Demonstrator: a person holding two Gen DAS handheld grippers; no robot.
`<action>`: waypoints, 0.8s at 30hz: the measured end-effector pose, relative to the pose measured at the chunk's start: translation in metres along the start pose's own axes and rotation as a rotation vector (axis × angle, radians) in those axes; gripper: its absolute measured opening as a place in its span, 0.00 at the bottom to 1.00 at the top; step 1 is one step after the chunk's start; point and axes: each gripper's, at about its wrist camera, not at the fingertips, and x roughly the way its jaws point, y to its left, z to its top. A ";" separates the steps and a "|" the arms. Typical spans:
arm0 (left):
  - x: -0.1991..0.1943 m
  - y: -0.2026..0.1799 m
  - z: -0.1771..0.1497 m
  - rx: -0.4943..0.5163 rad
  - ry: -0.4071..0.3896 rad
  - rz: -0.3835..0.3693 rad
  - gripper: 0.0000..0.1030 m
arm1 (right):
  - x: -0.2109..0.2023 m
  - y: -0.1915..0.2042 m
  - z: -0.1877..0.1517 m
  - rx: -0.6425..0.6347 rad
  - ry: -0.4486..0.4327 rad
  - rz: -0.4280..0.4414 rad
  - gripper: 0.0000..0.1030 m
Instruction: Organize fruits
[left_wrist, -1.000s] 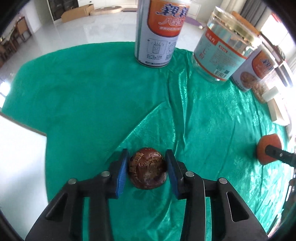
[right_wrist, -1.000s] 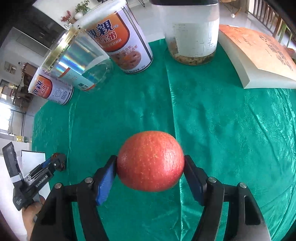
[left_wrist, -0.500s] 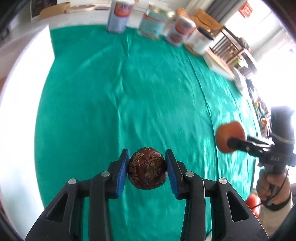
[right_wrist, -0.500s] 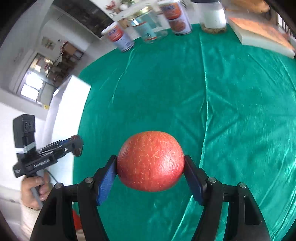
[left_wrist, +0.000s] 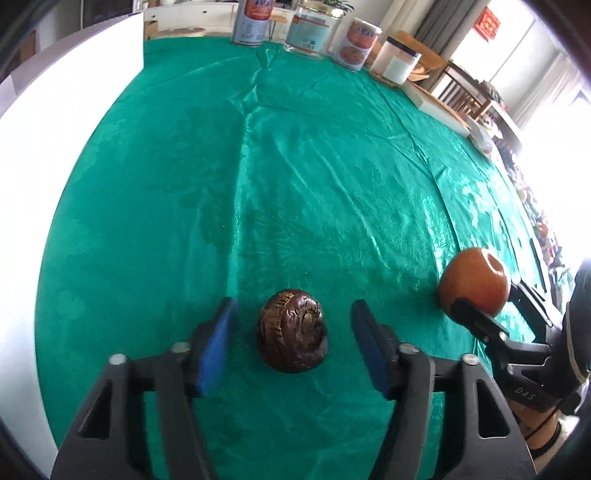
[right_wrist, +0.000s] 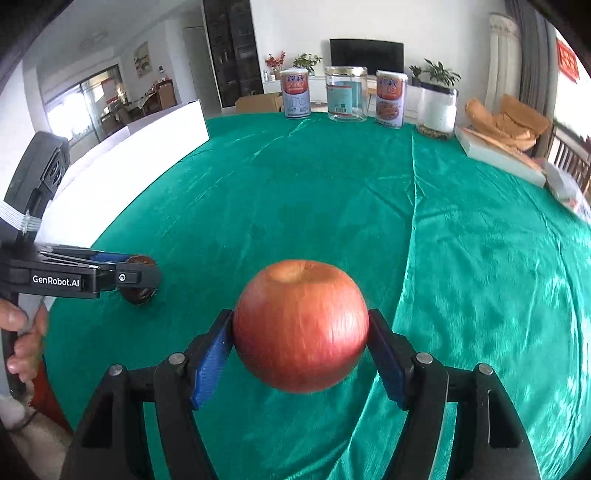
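Observation:
A dark brown wrinkled fruit (left_wrist: 293, 330) rests on the green cloth (left_wrist: 295, 166) between the blue pads of my left gripper (left_wrist: 293, 332), which is open with clear gaps on both sides. My right gripper (right_wrist: 301, 343) is shut on a red apple (right_wrist: 301, 325), stem dimple up, just above the cloth. In the left wrist view the apple (left_wrist: 472, 286) sits to the right in the other gripper. In the right wrist view the left gripper (right_wrist: 136, 277) and the brown fruit (right_wrist: 139, 294) are at the left.
Two printed cans (right_wrist: 294, 94), a glass jar (right_wrist: 346, 94) and a white-filled jar (right_wrist: 436, 109) stand along the far edge. A white box (right_wrist: 498, 155) lies at the far right. A white board (left_wrist: 55, 155) borders the cloth on the left.
My left gripper has lowered the brown fruit onto the cloth and opened, letting it go. Both grippers came down near the front of the table; the apple now sits stem up.

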 end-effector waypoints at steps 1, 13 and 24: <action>-0.002 0.002 -0.002 -0.018 -0.007 0.013 0.88 | -0.001 -0.002 -0.005 0.017 0.015 -0.002 0.69; 0.005 -0.019 -0.044 0.200 -0.105 0.222 0.97 | 0.008 0.003 -0.027 0.012 0.044 -0.082 0.91; 0.005 -0.016 -0.051 0.178 -0.178 0.224 1.00 | 0.019 0.003 -0.023 0.005 0.078 -0.172 1.00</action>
